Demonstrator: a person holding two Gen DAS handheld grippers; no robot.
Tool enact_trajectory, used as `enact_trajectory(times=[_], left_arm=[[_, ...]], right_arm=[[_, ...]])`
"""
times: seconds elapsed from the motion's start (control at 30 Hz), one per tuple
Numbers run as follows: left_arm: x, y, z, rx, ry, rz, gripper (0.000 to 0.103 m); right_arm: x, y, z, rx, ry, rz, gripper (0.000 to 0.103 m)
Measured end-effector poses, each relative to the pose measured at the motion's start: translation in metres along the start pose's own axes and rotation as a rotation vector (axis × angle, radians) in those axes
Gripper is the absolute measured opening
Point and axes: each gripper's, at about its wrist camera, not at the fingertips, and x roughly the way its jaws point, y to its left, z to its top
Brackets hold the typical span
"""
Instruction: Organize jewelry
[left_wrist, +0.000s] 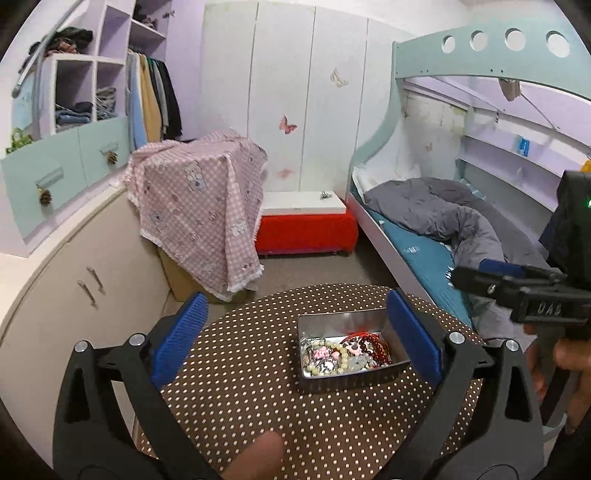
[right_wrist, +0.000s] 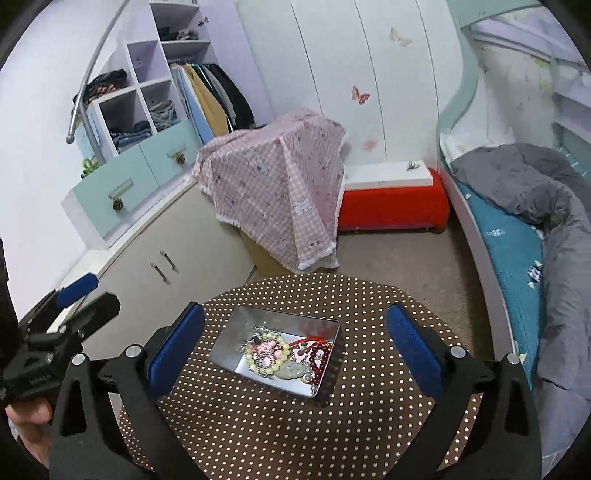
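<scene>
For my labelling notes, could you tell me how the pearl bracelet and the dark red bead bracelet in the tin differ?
The pearl bracelet has pale cream beads; the red bracelet has dark, glossy red ones. The pearl bracelet lies mid-tin among pink charms; the red bracelet sits against the tin wall. Both are beaded loops tangled in one heap.

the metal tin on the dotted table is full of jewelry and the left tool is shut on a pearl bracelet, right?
Not quite. The rectangular metal tin on the brown polka-dot table does hold jewelry, but the left tool is open and holds nothing, as the left wrist view shows.
</scene>
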Motion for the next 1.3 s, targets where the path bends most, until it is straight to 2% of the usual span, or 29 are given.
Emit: enact_trajectory(times=[0.3, 0.57, 0.9, 1.1, 1.3], left_arm=[[-0.081, -0.002, -0.022, -0.047, -0.104, 0.122, 0.097], [-0.153, -0.016, -0.038, -0.061, -0.205, 0.209, 0.097], [-0.192, -0.038, -0.062, -0.050, -0.243, 0.258, 0.097], [-0.215, -0.053, -0.081, -0.030, -0.261, 0.229, 0.097], [-0.240, -0.059, -0.089, -0.034, -0.327, 0.181, 0.097]], right_arm=[[-0.083, 0.026, -0.025, -0.034, -0.133, -0.077, 0.095], [-0.132, 0.047, -0.059, -0.066, -0.212, -0.155, 0.095], [-0.174, 0.063, -0.108, -0.095, -0.310, -0.213, 0.095], [-0.192, 0.067, -0.133, -0.107, -0.341, -0.227, 0.095], [-0.206, 0.071, -0.142, -0.101, -0.373, -0.225, 0.095]])
